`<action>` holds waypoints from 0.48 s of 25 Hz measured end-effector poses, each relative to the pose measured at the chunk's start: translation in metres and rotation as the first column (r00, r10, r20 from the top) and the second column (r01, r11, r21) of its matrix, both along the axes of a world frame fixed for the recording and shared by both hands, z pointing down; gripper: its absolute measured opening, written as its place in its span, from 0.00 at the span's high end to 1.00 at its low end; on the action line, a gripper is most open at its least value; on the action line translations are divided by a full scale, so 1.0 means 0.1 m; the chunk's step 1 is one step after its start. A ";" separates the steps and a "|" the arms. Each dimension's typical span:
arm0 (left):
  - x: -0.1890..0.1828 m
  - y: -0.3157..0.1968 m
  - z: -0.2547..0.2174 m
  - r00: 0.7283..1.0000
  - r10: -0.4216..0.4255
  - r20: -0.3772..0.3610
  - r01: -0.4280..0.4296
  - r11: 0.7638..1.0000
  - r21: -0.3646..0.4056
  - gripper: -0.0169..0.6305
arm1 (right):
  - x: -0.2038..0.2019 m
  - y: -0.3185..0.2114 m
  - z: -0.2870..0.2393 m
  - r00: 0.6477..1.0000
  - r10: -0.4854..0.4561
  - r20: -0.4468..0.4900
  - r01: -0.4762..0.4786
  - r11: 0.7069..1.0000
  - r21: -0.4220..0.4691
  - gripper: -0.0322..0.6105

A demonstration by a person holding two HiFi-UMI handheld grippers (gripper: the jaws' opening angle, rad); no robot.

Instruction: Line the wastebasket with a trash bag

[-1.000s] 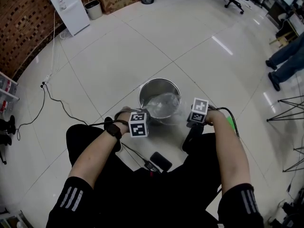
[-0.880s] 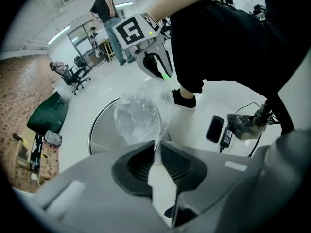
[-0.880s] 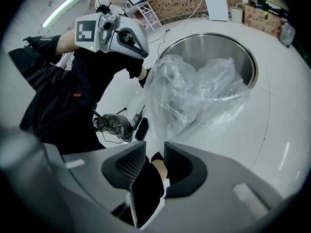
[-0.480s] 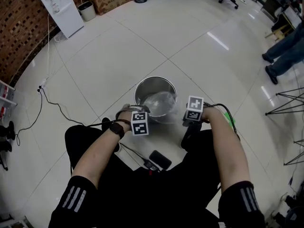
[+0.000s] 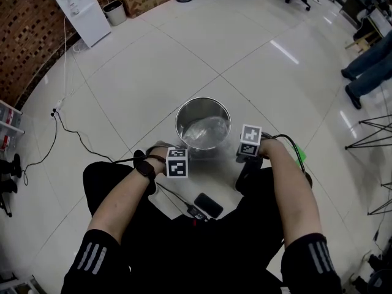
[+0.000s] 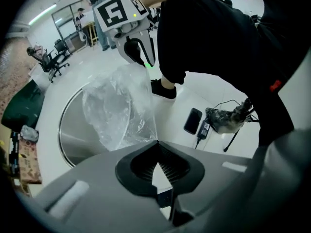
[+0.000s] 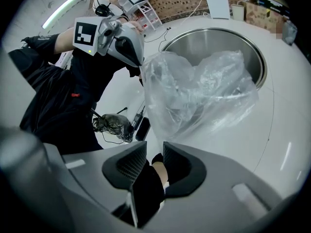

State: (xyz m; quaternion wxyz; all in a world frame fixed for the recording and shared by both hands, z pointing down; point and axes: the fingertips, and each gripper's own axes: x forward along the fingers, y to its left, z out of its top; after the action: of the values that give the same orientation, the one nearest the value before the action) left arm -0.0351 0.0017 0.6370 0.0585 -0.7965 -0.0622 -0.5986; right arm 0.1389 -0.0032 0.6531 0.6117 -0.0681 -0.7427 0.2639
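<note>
A round steel wastebasket [image 5: 187, 112] stands on the floor in front of my knees. A clear trash bag [image 5: 207, 132] is lifted over its mouth, partly hanging inside. My left gripper [image 5: 184, 151] is at the near-left rim. In the left gripper view its jaws [image 6: 156, 144] are shut on the bag's edge [image 6: 127, 111]. My right gripper [image 5: 240, 151] is at the near-right rim. Its jaws [image 7: 155, 149] stand slightly apart, pinching the bag's [image 7: 194, 93] other end. The film's edge runs taut between the two. Each gripper shows in the other's view: the right gripper [image 6: 145, 62] and the left gripper [image 7: 140, 62].
A black phone [image 5: 207, 206] and a bundle of cables [image 5: 195, 213] lie on the floor by my legs. A black cord [image 5: 67, 127] trails left. A white appliance [image 5: 78, 8], bins and boxes stand far back. Another person's legs [image 5: 367, 78] and tripod legs [image 5: 373, 139] are at right.
My left gripper has slid a little lower and leftward along the near rim. The right gripper and the basket have stayed put.
</note>
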 end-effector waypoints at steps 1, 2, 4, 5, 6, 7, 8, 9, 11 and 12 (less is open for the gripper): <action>-0.03 0.04 0.08 1.000 -0.001 0.021 0.002 1.000 -0.021 0.98 | -0.03 -0.01 0.05 1.000 -0.002 -0.002 0.002 1.000 0.012 0.77; -0.06 0.07 0.16 0.999 -0.003 0.040 0.005 0.999 -0.038 0.98 | -0.06 -0.02 0.10 1.000 -0.005 -0.008 0.006 1.000 0.023 0.77; -0.10 0.12 0.35 0.997 -0.006 0.070 0.010 0.998 -0.066 0.98 | -0.09 -0.01 0.22 0.999 -0.010 -0.035 0.011 1.000 0.028 0.77; -0.11 0.14 0.44 0.997 -0.005 0.083 0.012 0.997 -0.077 0.98 | -0.10 -0.01 0.30 0.999 -0.014 -0.048 0.015 0.999 0.028 0.77; -0.12 0.15 0.52 0.995 -0.004 0.096 0.012 0.996 -0.087 0.98 | -0.11 -0.02 0.39 0.998 -0.021 -0.053 0.023 0.999 0.034 0.77; -0.14 0.16 0.60 0.994 -0.002 0.108 0.012 0.996 -0.092 0.98 | -0.13 -0.05 0.48 0.998 -0.029 -0.050 0.031 0.998 0.046 0.77; -0.15 0.15 0.68 0.993 -0.001 0.118 0.012 0.996 -0.093 0.98 | -0.16 -0.08 0.56 0.998 -0.033 -0.048 0.036 0.998 0.058 0.77; -0.16 0.13 0.75 0.992 -0.003 0.126 0.014 0.996 -0.088 0.98 | -0.17 -0.10 0.62 0.998 -0.032 -0.052 0.035 0.997 0.068 0.77; -0.18 0.05 0.88 0.991 -0.021 0.132 0.031 0.997 -0.074 0.98 | -0.18 -0.17 0.70 0.997 -0.016 -0.072 0.023 0.995 0.094 0.76; -0.19 0.01 0.94 0.991 -0.042 0.128 0.051 0.996 -0.070 0.98 | -0.18 -0.21 0.75 0.997 -0.011 -0.075 0.020 0.993 0.115 0.76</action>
State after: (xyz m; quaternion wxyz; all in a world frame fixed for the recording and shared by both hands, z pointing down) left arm -0.0539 0.0026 0.7308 0.0114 -0.7598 -0.0691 -0.6463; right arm 0.1208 -0.0245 0.7282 0.6437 -0.0287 -0.7330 0.2182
